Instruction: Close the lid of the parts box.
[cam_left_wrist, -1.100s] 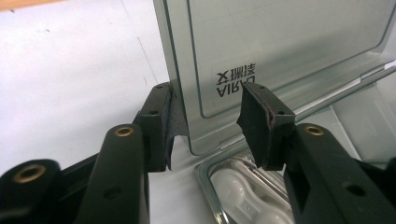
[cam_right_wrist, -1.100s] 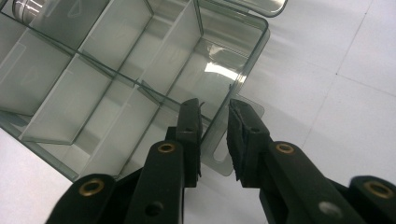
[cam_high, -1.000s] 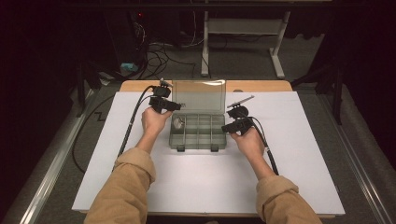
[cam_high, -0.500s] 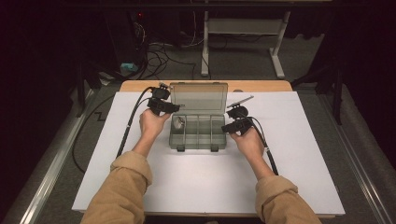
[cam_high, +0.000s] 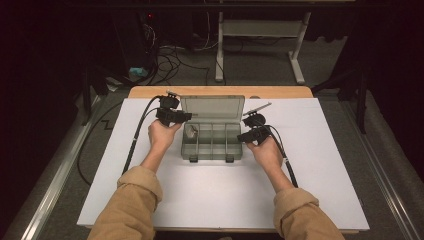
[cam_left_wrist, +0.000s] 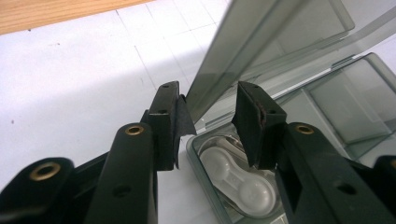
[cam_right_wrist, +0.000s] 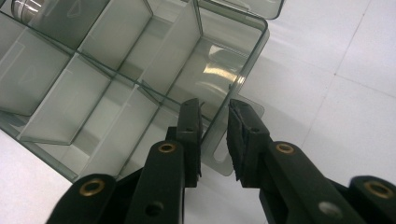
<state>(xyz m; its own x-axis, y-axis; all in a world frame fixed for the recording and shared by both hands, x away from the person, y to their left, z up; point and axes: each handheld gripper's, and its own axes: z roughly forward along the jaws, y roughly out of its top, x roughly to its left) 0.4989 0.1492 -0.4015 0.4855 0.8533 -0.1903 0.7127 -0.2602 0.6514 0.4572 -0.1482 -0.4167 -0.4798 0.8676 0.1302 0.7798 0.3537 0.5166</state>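
A big white table top (cam_high: 210, 200) lies under both claws. On it, between the two claws, sits a see-through grey plastic box (cam_high: 212, 142) with little rooms inside. Its lid (cam_high: 213, 107) stands up at the far side. The left claw (cam_high: 187, 118) is at the box's near left corner, by the edge of the lid. In the left gripper view, the lid's edge (cam_left_wrist: 212, 79) runs down into the gap between the two black jaws. The jaws have just been closing. The left pad (cam_left_wrist: 184, 116) looks like it touches the lid's edge, but the other jaw stands a little away, so the claw is not clamped yet. Just under this claw, in the box's corner room, lies a small clear contact lens case (cam_left_wrist: 236, 179). The right claw (cam_high: 240, 138) is at the right end of the box. In the right gripper view, its jaws stand a little apart with the box's flat hanging tab (cam_right_wrist: 219, 154) between them, and I cannot tell if they press on it.
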